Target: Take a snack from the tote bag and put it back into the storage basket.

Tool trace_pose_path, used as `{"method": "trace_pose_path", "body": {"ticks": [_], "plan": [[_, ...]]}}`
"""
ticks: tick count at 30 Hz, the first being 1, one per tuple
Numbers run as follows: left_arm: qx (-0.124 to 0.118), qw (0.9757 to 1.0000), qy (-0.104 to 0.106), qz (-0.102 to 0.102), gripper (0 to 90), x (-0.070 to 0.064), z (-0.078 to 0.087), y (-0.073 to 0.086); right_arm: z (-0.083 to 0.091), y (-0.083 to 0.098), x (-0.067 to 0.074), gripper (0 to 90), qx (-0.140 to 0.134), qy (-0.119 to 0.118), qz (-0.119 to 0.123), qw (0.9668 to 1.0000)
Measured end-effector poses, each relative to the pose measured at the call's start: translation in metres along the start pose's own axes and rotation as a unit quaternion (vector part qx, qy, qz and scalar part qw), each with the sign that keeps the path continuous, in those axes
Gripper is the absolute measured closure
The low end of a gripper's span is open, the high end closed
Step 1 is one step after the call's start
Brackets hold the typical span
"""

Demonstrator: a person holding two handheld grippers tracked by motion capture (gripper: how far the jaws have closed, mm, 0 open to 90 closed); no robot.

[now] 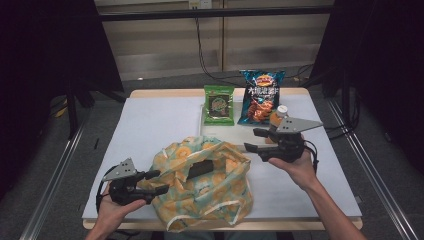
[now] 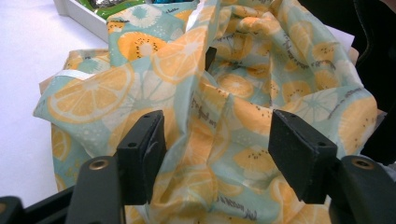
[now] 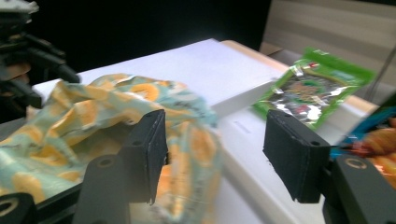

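Hiding a dark item in its folds, fruit-print bag (image 1: 205,182), left gripper (image 1: 156,182) open at its edge, right gripper (image 1: 256,139) open, bottle (image 1: 279,116) half covered

The cloth bag (image 1: 205,182) is pale teal printed all over with orange and yellow citrus slices, some white ones among them, and it has white trim along its edges. The small snack packet (image 1: 219,104) is bright green with a dark, silvery middle panel. The crisp bag (image 1: 260,96) is blue-teal with orange-red crisps pictured on it and white lettering. The bottle (image 1: 278,117) is orange with a white cap. The table cover (image 1: 145,125) is plain white.
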State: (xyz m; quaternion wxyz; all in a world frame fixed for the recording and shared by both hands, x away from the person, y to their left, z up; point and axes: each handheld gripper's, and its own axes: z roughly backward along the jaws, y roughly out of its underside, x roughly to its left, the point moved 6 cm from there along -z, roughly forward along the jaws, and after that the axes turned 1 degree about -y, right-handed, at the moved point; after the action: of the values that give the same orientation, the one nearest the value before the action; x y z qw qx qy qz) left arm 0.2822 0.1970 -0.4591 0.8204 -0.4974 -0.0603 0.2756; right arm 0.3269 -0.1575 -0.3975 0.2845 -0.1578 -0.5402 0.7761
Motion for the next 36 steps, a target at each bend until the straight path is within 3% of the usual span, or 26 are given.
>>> {"method": "trace_pose_path", "body": {"ticks": [1, 10, 12, 16, 22, 25, 30, 36], "plan": [[-0.003, 1.0000, 0.001, 0.005, 36.7, -0.001, -0.001, -0.001, -0.004, 0.001, 0.003, 38.9, 0.004, -0.003, 0.001, 1.0000], [-0.005, 0.9999, 0.010, -0.011, 40.2, -0.009, -0.013, -0.018, -0.042, 0.009, 0.032, 37.8, 0.044, -0.048, 0.019, 0.9977], [0.002, 0.9994, 0.027, -0.021, 46.5, -0.013, -0.021, -0.021, -0.050, 0.009, 0.034, 39.2, 0.050, -0.052, 0.022, 0.9971], [0.011, 0.9987, 0.038, -0.033, 55.5, -0.021, -0.030, -0.027, -0.062, 0.004, 0.034, 46.5, 0.057, -0.055, 0.043, 0.9960], [0.007, 0.9982, 0.040, -0.045, 52.8, -0.024, -0.034, -0.042, -0.074, 0.003, 0.025, 37.5, 0.061, -0.053, 0.028, 0.9963], [0.023, 0.9992, 0.019, -0.027, 42.5, -0.006, -0.045, -0.045, -0.083, 0.008, 0.021, 32.4, 0.076, -0.061, 0.023, 0.9950], [0.035, 0.9992, -0.002, -0.019, 42.6, 0.016, -0.058, -0.046, -0.099, 0.017, 0.018, 31.7, 0.095, -0.061, 0.024, 0.9934], [0.058, 0.9980, -0.010, -0.022, 39.9, 0.017, -0.072, -0.035, -0.114, 0.030, 0.020, 31.5, 0.124, -0.073, 0.023, 0.9894]]}}
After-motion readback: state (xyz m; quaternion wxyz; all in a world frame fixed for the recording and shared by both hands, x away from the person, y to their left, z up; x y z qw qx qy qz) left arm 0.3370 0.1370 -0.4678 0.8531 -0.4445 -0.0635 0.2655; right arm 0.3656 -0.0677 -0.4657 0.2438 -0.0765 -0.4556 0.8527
